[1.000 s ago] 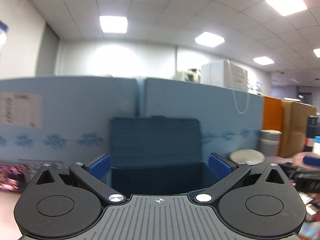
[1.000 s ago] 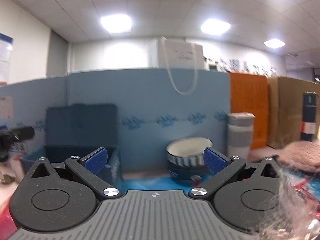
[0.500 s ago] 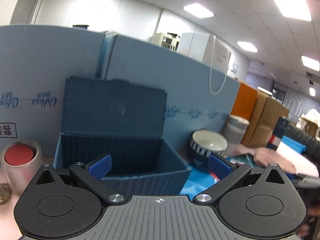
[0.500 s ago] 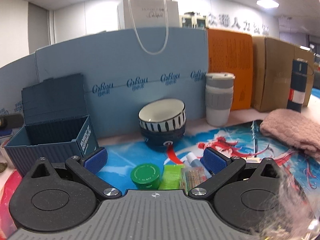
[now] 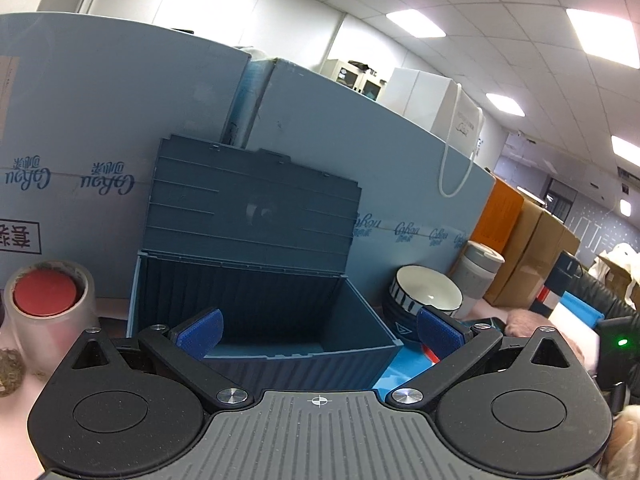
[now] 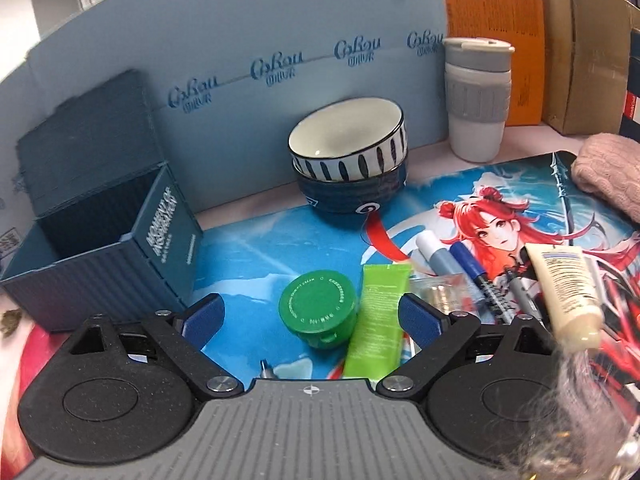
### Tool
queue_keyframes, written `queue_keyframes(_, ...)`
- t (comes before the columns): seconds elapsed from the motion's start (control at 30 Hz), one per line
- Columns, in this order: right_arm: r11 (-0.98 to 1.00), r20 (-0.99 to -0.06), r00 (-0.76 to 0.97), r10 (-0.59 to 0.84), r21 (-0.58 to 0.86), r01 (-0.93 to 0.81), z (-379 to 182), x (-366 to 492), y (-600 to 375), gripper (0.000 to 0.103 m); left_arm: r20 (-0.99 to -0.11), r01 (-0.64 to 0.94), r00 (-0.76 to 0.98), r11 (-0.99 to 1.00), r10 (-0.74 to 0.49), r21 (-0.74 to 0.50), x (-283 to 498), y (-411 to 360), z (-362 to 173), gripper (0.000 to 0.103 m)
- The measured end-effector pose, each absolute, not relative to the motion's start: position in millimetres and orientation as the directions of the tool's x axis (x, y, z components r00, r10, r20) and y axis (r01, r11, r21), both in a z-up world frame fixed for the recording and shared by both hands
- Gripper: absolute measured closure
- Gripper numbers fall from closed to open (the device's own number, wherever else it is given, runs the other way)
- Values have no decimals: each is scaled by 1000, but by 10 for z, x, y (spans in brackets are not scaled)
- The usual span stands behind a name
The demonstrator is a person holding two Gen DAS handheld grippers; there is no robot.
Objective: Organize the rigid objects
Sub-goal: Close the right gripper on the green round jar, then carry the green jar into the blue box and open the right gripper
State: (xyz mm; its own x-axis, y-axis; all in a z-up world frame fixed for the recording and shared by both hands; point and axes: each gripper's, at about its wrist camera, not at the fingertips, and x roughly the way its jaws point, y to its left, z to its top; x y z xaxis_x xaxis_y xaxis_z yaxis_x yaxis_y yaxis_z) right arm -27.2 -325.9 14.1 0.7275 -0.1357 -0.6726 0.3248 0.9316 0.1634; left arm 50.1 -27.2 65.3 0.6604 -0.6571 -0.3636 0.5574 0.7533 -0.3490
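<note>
A dark blue storage box [image 5: 256, 304] with its lid up stands open and looks empty; it also shows at the left of the right wrist view [image 6: 100, 248]. My left gripper [image 5: 318, 332] is open and empty, just in front of the box. My right gripper [image 6: 310, 318] is open and empty above a green round jar [image 6: 318, 308] and a green tube [image 6: 378, 320]. Pens [image 6: 472, 276], a small clear packet [image 6: 438, 292] and a cream tube [image 6: 564, 292] lie on the picture mat [image 6: 256, 248] to the right.
Two stacked bowls [image 6: 348, 156] and a grey-white cup [image 6: 478, 96] stand against the blue partition [image 6: 280, 32]. A pink cloth [image 6: 608, 172] lies at the far right. A tape roll with a red middle [image 5: 46, 300] stands left of the box.
Both grippers have tilted down and moved closer to the table. The box inside and the small items on the mat have come into view. Both stay open.
</note>
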Motion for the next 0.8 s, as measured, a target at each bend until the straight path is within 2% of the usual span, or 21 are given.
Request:
queue_keyframes(0.07, 937, -677, 718, -162, 122, 327, 64, -182, -3181, 12, -363, 547, 667, 758, -651, -355, 525, -239, 654, 0)
queue_keyframes(0.17, 938, -689, 695, -204, 66, 340, -55, -57, -3123, 24, -363, 524, 683, 771, -634, -362, 574, -168, 651, 0)
queue_keyframes(0.27, 930, -688, 683, -247, 29, 366, -124, -9, -3127, 44, -360, 493, 701, 783, -615, -379, 639, -82, 650, 0)
queue_keyframes(0.3, 928, -680, 686, -258, 21, 371, -126, -19, -3129, 55, -359, 482, 707, 787, -609, -385, 664, -51, 649, 0)
queue_keyframes(0.33, 929, -677, 691, -254, 29, 370, -123, -27, -3143, 57, -359, 472, 713, 790, -603, -391, 690, -18, 648, 0)
queue_keyframes(0.43, 924, -660, 710, -246, 62, 378, -61, -79, -3169, 57, -357, 433, 728, 796, -585, -422, 790, 119, 625, 0)
queue_keyframes(0.6, 933, -562, 803, -199, 143, 331, 303, -180, -3083, 57, -366, 362, 720, 770, -589, -525, 1020, 395, 529, 0)
queue_keyframes(0.8, 890, -438, 895, 85, 437, 130, 718, -10, -2962, 57, -342, 309, 660, 657, -669, -688, 1253, 664, 361, 0)
